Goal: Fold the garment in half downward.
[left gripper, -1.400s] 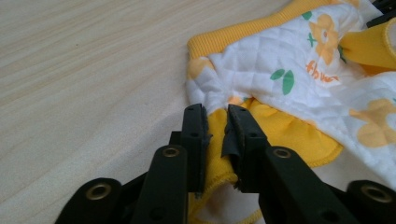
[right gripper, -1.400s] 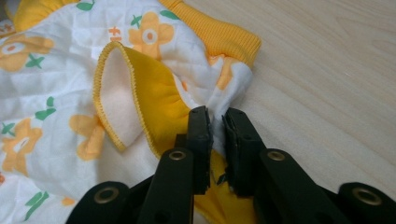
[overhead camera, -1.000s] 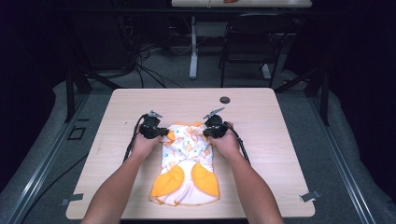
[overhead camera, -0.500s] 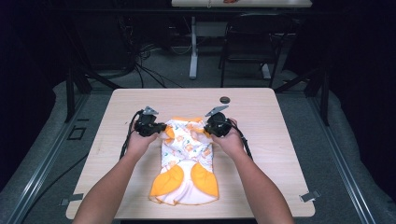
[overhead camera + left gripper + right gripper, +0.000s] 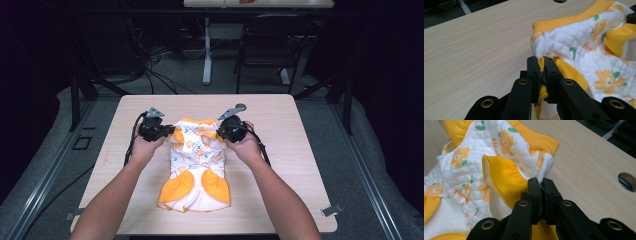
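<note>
Both tools are pinched tight on the far corners of the little flowered garment (image 5: 196, 160) mid-counter, left tool (image 5: 167, 133) and right tool (image 5: 220, 134), so I'd lift both evenly and keep that far edge taut so it doesn't bunch.

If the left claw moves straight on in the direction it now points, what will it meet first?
The left claw, shut on the flowered garment, would probably push first into that garment's bunched fabric just ahead. Past it lies bare table, though depth is hard to judge.
</note>
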A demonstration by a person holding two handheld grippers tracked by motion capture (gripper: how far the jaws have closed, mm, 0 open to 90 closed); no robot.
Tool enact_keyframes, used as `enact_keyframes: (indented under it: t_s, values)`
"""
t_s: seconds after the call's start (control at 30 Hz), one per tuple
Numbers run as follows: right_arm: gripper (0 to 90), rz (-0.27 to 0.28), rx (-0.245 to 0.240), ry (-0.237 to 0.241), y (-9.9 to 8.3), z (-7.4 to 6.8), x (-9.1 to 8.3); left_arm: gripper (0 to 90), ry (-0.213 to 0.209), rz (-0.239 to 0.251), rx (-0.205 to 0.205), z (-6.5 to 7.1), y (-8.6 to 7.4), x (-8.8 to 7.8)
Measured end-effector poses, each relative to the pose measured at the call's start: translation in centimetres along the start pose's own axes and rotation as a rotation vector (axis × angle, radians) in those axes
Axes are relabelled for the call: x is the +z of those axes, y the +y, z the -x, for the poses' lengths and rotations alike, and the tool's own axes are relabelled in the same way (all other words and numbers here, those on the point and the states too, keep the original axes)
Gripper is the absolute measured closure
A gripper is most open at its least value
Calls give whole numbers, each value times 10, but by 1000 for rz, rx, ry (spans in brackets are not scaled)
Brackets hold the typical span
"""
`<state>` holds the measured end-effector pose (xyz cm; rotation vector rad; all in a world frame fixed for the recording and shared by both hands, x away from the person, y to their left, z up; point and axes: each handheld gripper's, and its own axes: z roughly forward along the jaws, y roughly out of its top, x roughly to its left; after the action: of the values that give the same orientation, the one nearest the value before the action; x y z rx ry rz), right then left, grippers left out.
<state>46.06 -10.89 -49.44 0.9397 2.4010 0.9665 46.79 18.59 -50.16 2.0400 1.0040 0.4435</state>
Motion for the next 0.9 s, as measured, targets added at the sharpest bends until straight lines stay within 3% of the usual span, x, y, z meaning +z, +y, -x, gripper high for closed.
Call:
enact_keyframes:
  t_s: [0.47, 0.77, 0.9]
  values:
    - [855, 35, -55, -49, 30, 2, -20, 849, 22, 56, 7, -2, 19, -17]
    - [855, 58, -68, -67, 37, 4, -29, 849, 44, 86, 39, 0, 33, -25]
    - [855, 56, -80, -69, 33, 2, -30, 848, 40, 93, 58, 4, 30, -25]
